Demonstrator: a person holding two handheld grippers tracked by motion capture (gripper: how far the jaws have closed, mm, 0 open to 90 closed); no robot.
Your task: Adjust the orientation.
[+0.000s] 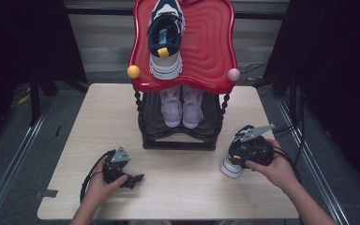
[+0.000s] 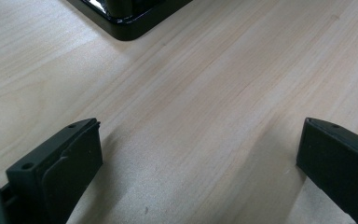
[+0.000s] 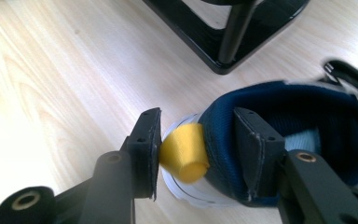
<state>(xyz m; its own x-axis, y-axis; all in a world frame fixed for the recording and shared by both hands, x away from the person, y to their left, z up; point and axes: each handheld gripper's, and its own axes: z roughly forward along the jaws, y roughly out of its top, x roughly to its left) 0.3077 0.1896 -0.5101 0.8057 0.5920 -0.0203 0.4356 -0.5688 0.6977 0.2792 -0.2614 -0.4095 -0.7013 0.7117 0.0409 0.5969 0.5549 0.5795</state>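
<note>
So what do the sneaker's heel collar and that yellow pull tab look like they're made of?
Heel collar: navy padded mesh fabric, matte, judging by its fine woven texture and soft rounded edge. Yellow pull tab: probably woven webbing, matte with a faint ribbed weave. The right gripper straddles both.

No lettering, brand mark, number or sign can be read anywhere on this tabletop scene — not on the navy-and-white sneaker (image 3: pixel 279 121) at the right, its yellow heel tab (image 3: pixel 184 151), the matching sneaker (image 1: pixel 166 40) on the red top shelf (image 1: pixel 211 51), the pale pair (image 1: pixel 182 107) on the black lower tier (image 1: pixel 178 140), or the wooden table (image 2: pixel 205 84) — every surface reads blank.
</note>
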